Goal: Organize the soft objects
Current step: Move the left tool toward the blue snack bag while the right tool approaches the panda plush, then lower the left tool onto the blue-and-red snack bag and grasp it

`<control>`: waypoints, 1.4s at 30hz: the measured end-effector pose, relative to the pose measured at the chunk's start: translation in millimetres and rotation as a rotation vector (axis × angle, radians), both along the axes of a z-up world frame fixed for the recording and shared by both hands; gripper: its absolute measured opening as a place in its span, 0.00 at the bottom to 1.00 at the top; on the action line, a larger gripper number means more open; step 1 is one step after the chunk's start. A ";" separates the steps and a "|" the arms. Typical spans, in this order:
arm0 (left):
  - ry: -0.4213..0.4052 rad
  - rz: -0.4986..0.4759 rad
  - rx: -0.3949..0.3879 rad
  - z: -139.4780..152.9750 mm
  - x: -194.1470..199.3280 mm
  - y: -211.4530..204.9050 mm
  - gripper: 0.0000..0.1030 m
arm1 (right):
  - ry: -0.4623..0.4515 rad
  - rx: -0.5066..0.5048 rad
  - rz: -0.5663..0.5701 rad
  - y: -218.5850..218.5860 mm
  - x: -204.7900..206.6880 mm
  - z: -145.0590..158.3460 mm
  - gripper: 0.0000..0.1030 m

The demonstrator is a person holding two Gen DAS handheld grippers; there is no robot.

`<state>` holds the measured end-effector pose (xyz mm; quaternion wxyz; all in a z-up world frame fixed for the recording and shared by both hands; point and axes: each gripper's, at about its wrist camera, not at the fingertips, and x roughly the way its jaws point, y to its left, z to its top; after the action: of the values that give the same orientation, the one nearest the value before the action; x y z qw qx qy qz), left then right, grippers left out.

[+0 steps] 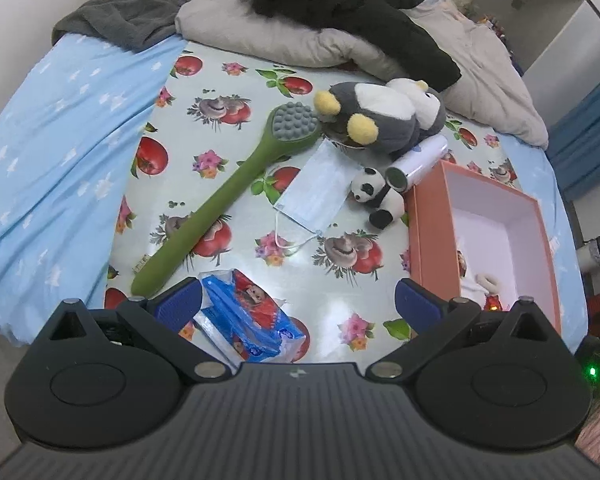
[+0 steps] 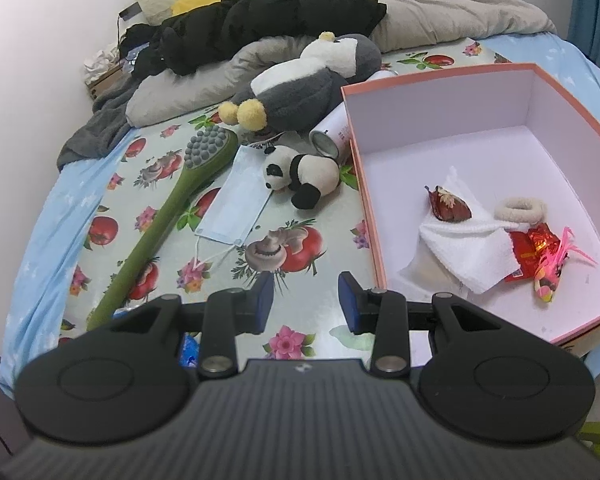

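Panda plush [image 2: 300, 176] just beside box rim [image 2: 364, 200]

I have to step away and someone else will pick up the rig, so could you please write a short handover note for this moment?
Left gripper: open, empty, above the tissue pack.
Right gripper: open, empty, over the fruit-print cloth beside the pink box.
Done: white towel, fluffy hair tie, pink toy and red wrappers lie in the box.
Left: panda plush, penguin plush and face mask lie on the cloth.
A green massage stick and a white can lie there too.
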<state>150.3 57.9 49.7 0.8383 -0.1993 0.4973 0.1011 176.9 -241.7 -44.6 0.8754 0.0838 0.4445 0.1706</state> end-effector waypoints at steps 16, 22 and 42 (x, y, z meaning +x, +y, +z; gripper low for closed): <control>-0.005 0.080 -0.046 -3.1 3.4 29.0 1.00 | -0.006 -0.002 0.028 13.8 1.7 -3.0 0.38; 0.003 0.069 -0.048 -24.9 -5.0 33.3 1.00 | -0.009 -0.001 0.032 19.5 4.7 -7.5 0.38; 0.067 0.123 -0.075 -194.4 13.3 47.5 1.00 | -0.091 -0.061 0.072 84.5 69.8 -49.7 0.38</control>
<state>163.6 105.4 -144.7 0.8055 -0.2571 0.5152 0.1403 246.7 -157.3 -94.4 0.8900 0.0331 0.4122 0.1921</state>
